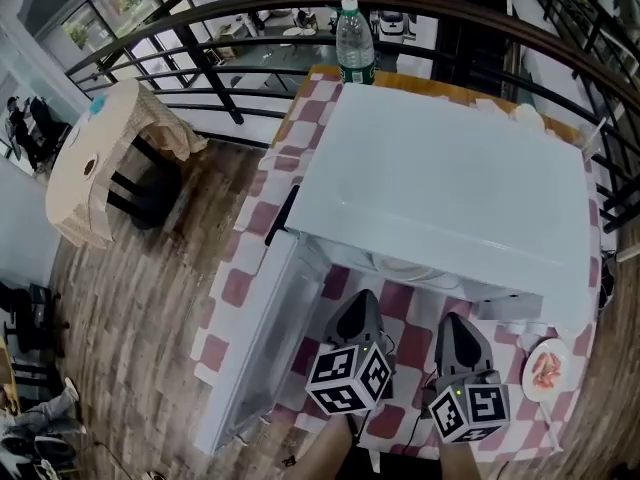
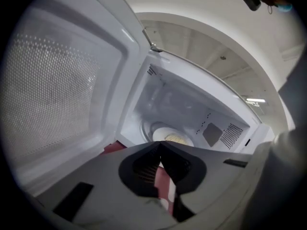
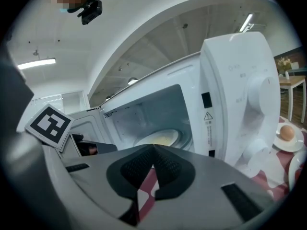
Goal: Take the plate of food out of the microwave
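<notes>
On the checked table: a white microwave (image 1: 440, 178) stands on a red-and-white tablecloth (image 1: 300, 128), with its door (image 1: 262, 338) swung wide open to the left.
Plate of food (image 2: 173, 137): it sits inside the cavity on the glass turntable. Pale yellowish food shows on it, and neither tool touches it.
Left gripper (image 1: 360, 303): the jaws are closed tip to tip with nothing between them. Only the checked cloth shows through the gap below the pads. It is held low in front of the open cavity, near the hinge side, and points in at the plate.
Right gripper (image 1: 458, 323): its jaws are likewise pressed together and empty. It sits just beside the left one, on the side nearer the control panel, and aims into the same opening.
Marker cubes: one rides on each gripper, both facing up toward the person's head.
Control panel: it is on the right of the microwave front — a round dial shows in the right gripper view.
Water bottle (image 1: 354, 43): it stands upright behind the microwave at the far edge of the table, with a green label and a white cap.
Small plate (image 1: 547, 368): it holds pinkish food and lies on the cloth at the table's right front corner, well apart from both grippers.
Off to the left: a wicker stool (image 1: 100, 158) stands on the wooden floor beside a dark curved railing (image 1: 200, 28).
</notes>
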`<state>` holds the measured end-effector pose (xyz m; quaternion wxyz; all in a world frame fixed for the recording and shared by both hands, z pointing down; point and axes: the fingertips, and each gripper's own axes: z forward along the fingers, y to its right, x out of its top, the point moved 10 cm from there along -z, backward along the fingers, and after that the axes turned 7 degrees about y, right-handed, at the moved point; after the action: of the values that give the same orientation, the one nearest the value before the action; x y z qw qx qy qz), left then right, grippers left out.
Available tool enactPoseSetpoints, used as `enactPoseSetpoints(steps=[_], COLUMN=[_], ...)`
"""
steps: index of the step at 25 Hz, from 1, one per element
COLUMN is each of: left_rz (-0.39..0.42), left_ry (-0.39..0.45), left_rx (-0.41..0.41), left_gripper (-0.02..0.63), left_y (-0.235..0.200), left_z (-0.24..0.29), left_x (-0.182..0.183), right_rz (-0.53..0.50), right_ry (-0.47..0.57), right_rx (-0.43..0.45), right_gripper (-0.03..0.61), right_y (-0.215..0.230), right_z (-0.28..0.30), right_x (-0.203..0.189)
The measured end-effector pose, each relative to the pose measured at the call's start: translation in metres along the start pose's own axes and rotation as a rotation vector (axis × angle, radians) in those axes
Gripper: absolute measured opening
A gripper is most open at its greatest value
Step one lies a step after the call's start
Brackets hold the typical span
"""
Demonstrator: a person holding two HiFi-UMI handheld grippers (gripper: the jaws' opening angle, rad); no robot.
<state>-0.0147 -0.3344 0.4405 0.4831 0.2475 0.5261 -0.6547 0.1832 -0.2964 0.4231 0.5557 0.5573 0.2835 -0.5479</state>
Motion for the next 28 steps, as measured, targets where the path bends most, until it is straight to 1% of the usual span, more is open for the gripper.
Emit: enactPoseSetpoints(steps=[2, 4, 8, 11, 12, 13, 15, 16, 18, 20, 22, 25, 28], left_rz=[-0.07, -0.122, -0.182, -0.241, -0.266, -0.297, -0.37, -0.403, -0.442, -0.461, -0.498, -0.564, -0.603], left_ry=[-0.006, -0.018, -0.038, -0.049, -0.057, -0.066, -0.079, -0.083, -0.088, -0.096, -0.106, -0.12, -0.117], left_rx=[-0.003, -0.005, -0.009, -0.009, -0.014, -0.02, -0.031, -0.034, -0.032, -0.022, -0.009, 0.011, 0.016], left_gripper=[0.006, 0.006, 0.009, 0.012, 0.019, 0.054, 0.073, 0.093, 0.126, 0.127, 0.153, 0.153, 0.153], left_y=[-0.001, -0.001, 0.001, 0.002, 0.002, 0.002, 0.0, -0.001, -0.003, -0.004, -0.005, -0.007, -0.008], left_z=[0.006, 0.012, 0.021, 0.028, 0.03, 0.033, 0.038, 0.039, 0.042, 0.045, 0.047, 0.05, 0.053], left_x=[-0.002, -0.006, -0.011, -0.013, -0.014, -0.016, -0.018, -0.019, -0.02, -0.021, -0.023, -0.026, -0.027], right_rz=[0.005, 0.011, 0.012, 0.012, 0.017, 0.022, 0.029, 0.031, 0.027, 0.028, 0.036, 0.042, 0.047], right_ry=[-0.002, -0.003, -0.017, -0.027, -0.026, -0.024, -0.027, -0.03, -0.039, -0.039, -0.036, -0.041, -0.041], right_rx=[0.001, 0.001, 0.0, 0.003, 0.004, 0.005, 0.006, 0.006, 0.004, 0.002, 0.001, -0.002, -0.006], right_gripper=[-0.005, -0.005, -0.005, -0.005, -0.005, -0.005, -0.005, -0.005, -0.005, -0.005, -0.005, -0.005, -0.005], right_y=[0.003, 0.006, 0.007, 0.008, 0.009, 0.01, 0.012, 0.012, 0.012, 0.014, 0.017, 0.019, 0.022], right_z=[0.003, 0.005, 0.009, 0.012, 0.013, 0.014, 0.015, 0.016, 0.017, 0.017, 0.017, 0.018, 0.017], right_x=[-0.002, -0.004, -0.005, -0.005, -0.007, -0.009, -0.011, -0.01, -0.008, -0.008, -0.011, -0.012, -0.015])
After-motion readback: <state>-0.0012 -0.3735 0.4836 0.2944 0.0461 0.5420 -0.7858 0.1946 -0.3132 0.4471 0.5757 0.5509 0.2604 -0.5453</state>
